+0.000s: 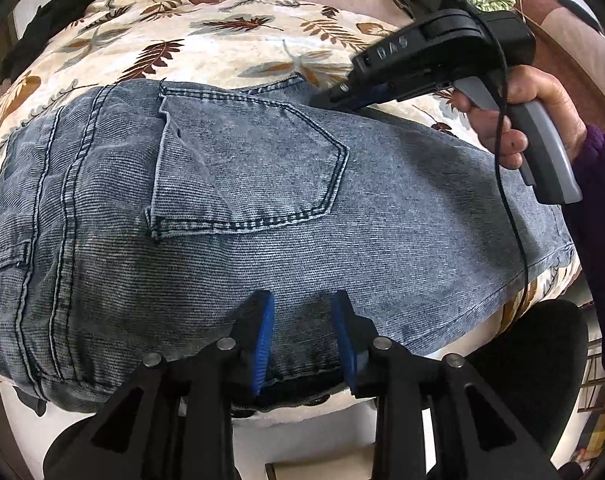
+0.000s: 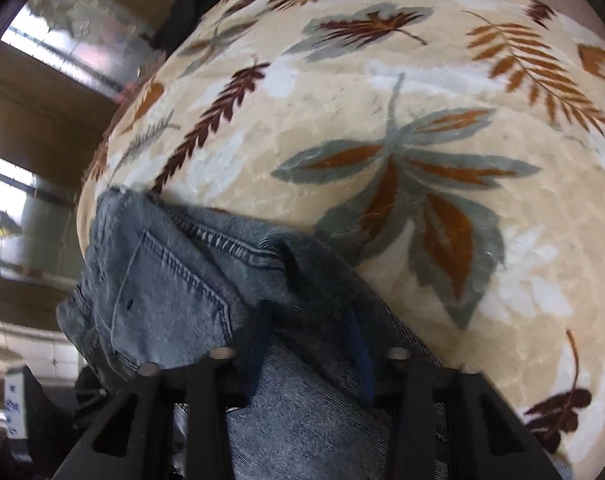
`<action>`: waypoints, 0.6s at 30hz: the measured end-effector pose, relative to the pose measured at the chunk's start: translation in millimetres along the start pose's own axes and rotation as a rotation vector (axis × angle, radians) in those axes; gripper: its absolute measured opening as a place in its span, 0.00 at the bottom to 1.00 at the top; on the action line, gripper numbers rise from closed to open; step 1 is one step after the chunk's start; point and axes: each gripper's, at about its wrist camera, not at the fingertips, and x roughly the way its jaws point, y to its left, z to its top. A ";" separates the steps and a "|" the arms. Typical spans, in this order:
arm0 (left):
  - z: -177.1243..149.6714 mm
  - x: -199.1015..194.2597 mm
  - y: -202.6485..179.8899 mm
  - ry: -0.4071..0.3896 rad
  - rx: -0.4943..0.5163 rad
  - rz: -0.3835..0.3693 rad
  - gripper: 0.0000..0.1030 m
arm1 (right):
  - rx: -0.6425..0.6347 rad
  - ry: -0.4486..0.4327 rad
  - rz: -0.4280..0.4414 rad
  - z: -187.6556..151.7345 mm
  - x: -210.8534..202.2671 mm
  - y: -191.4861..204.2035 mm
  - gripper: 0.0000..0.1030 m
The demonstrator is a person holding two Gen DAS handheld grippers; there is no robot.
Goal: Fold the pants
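Faded blue jeans (image 1: 402,208) lie folded on a leaf-patterned blanket (image 1: 222,44), back pocket (image 1: 254,160) facing up. My left gripper (image 1: 303,300) hovers over their near edge. Its blue fingers (image 1: 264,332) stand apart, with denim showing in the gap and no pad pressing on it. A hand (image 1: 542,96) holds my right gripper (image 1: 322,100), whose tip rests at the jeans' far edge beyond the pocket. In the blurred right wrist view, the jeans (image 2: 162,292) bunch up in a fold between the fingers of the right gripper (image 2: 310,320), which is shut on the denim.
The blanket (image 2: 382,100) spreads wide beyond and to the right of the jeans. A dark garment (image 1: 50,16) lies at its far left corner. A black chair (image 1: 542,344) stands below the bed's near right edge. A purple sleeve (image 1: 602,200) is at the right.
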 end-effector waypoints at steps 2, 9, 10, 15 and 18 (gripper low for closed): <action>2.9 -0.3 0.7 0.000 -0.008 -0.001 0.30 | -0.031 -0.006 -0.051 1.0 -1.7 8.5 0.02; 24.1 -14.1 1.1 -0.056 -0.020 0.077 0.34 | -0.047 -0.106 -0.212 18.3 -13.2 21.4 0.01; 24.4 -15.4 0.9 -0.061 -0.024 0.082 0.38 | -0.035 -0.109 -0.217 19.2 -11.3 19.2 0.01; 16.1 -6.2 -7.7 -0.045 0.000 0.133 0.54 | 0.093 -0.169 -0.216 15.7 7.0 -8.0 0.01; 8.5 4.4 -20.4 -0.037 0.076 0.206 0.61 | 0.138 -0.232 -0.185 8.9 -7.7 -7.2 0.04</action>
